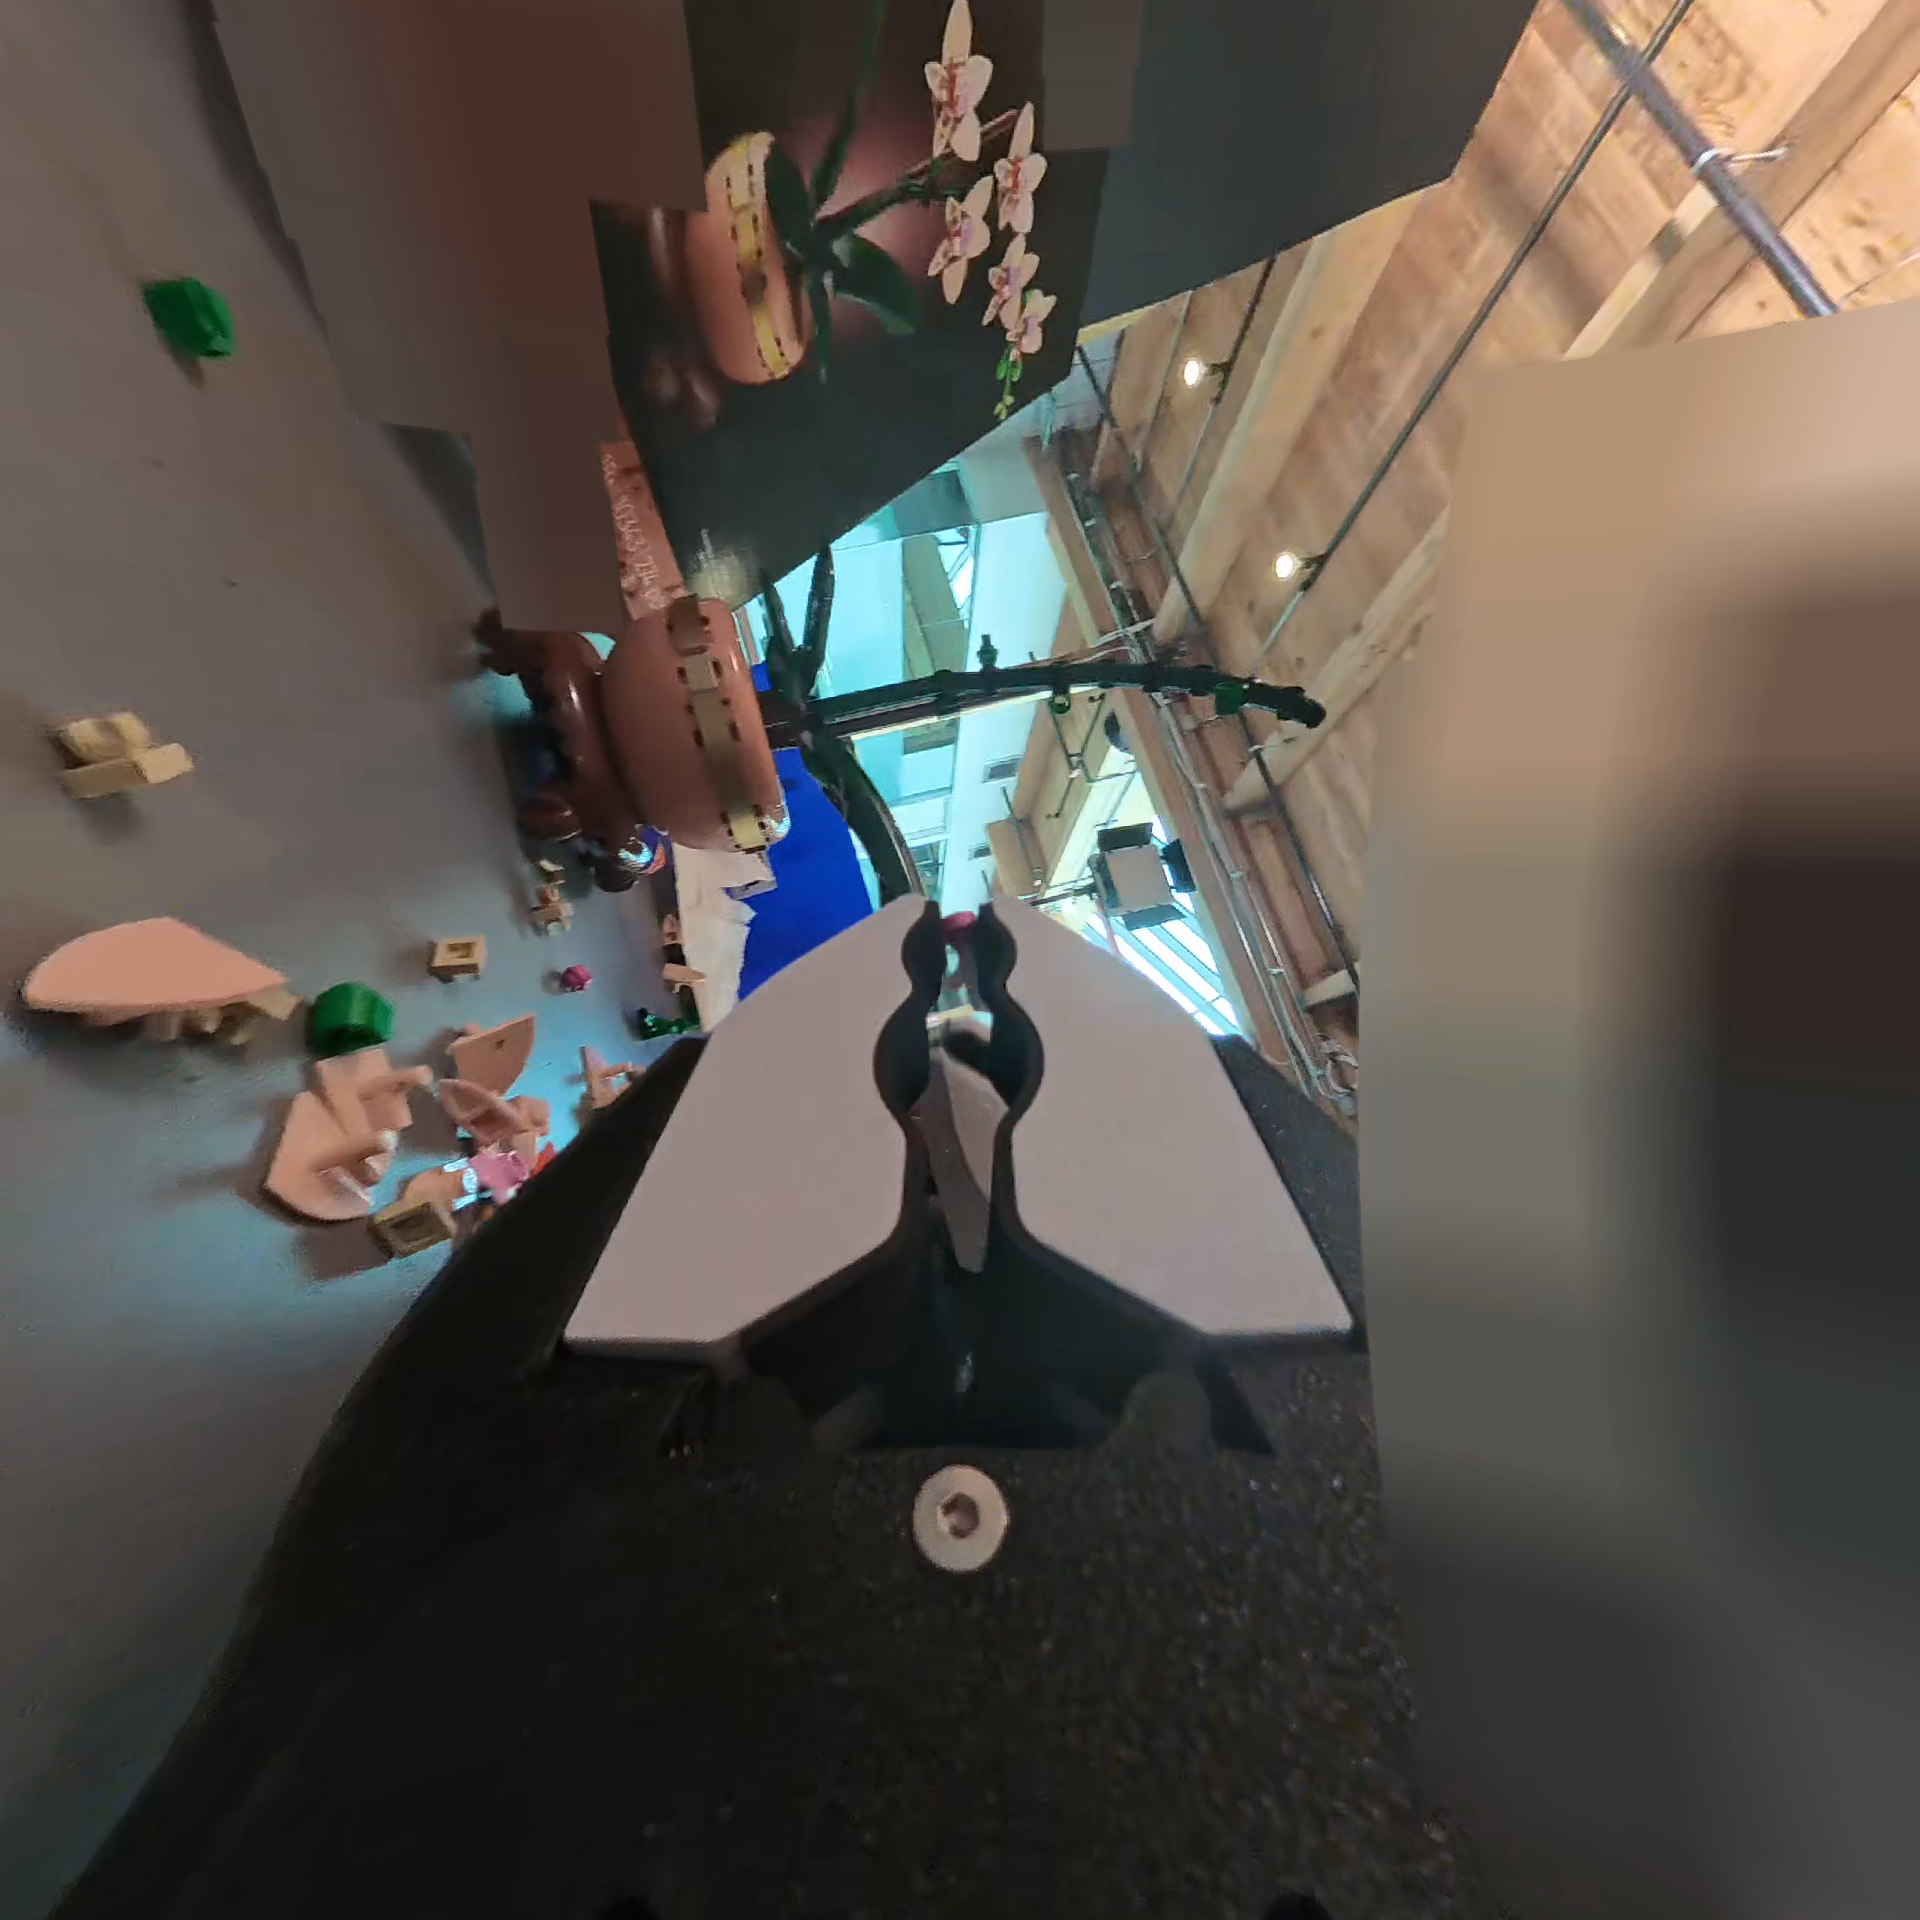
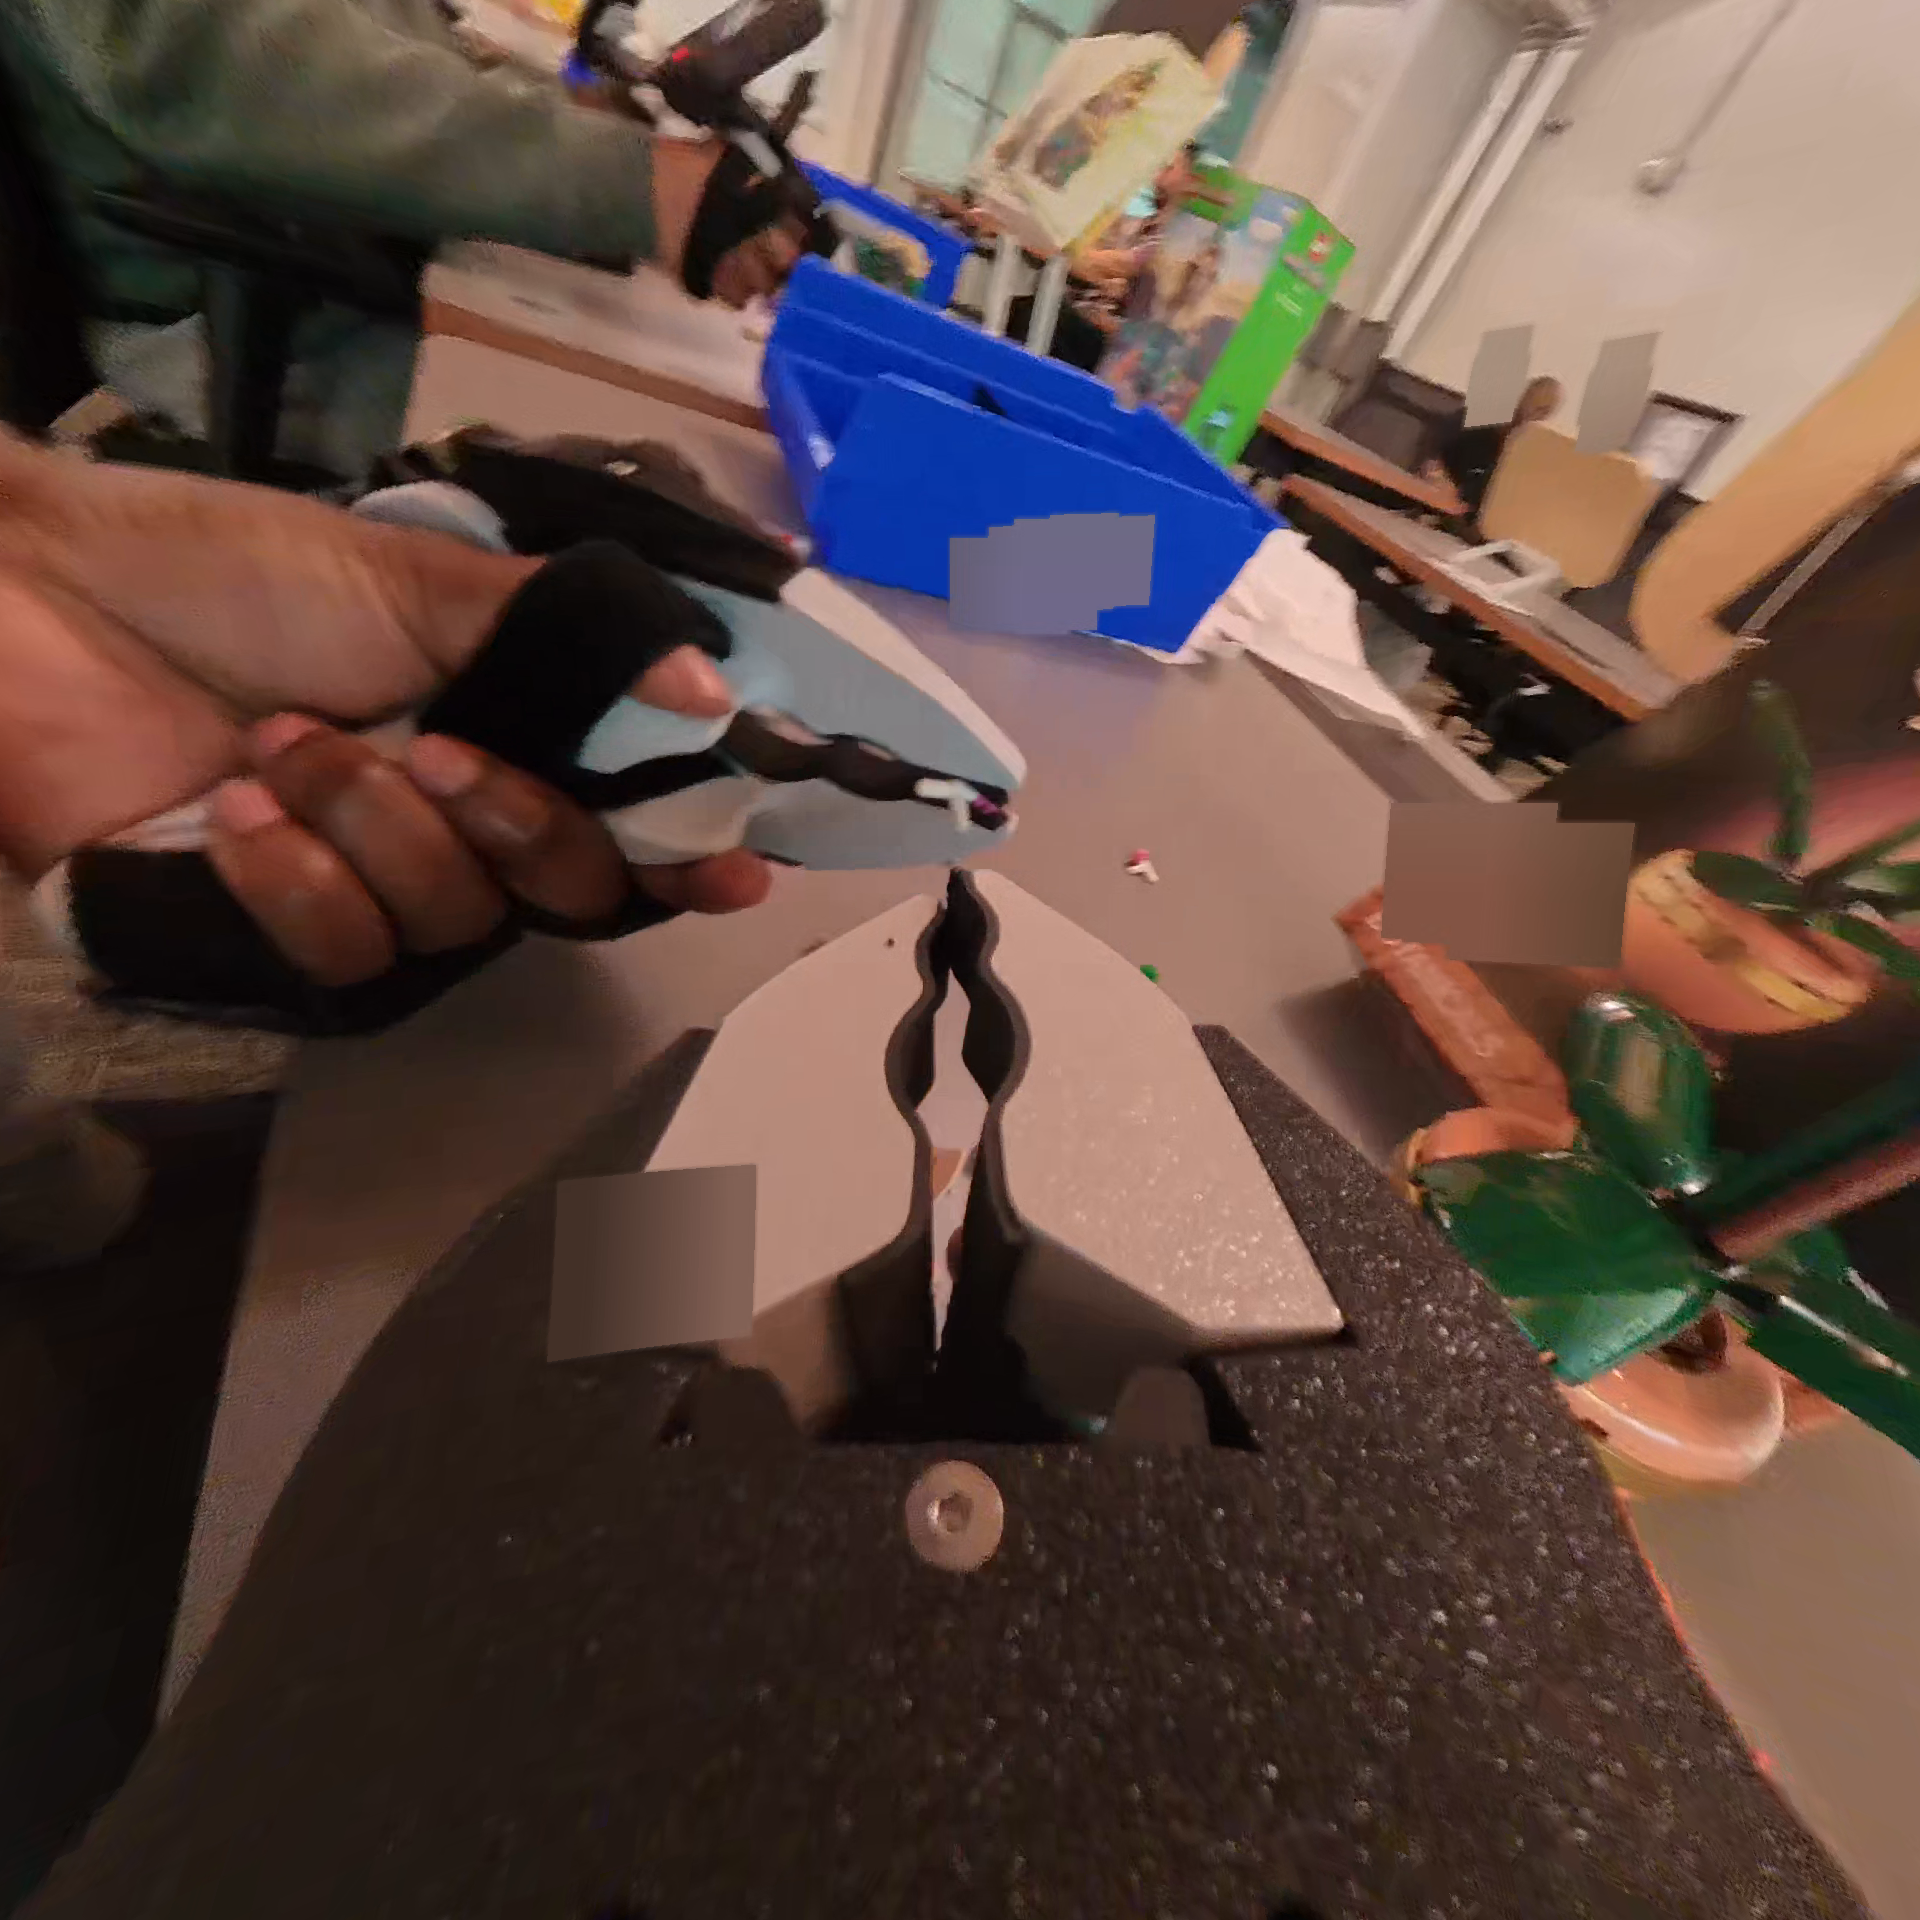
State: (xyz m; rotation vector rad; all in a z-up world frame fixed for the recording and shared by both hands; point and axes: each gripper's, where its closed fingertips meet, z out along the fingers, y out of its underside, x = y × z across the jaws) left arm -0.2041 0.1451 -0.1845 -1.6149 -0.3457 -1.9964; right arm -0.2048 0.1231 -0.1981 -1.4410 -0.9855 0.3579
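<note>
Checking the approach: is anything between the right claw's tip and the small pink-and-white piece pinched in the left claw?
Nothing visible does. In the right wrist view the right claw sits just under the left claw, which pinches the pink-and-white piece; only a small open gap separates them, grey table behind.

Probably an office, desks [image 2: 1475, 582], wood-beamed ceiling [image 1: 1351, 416]
</note>
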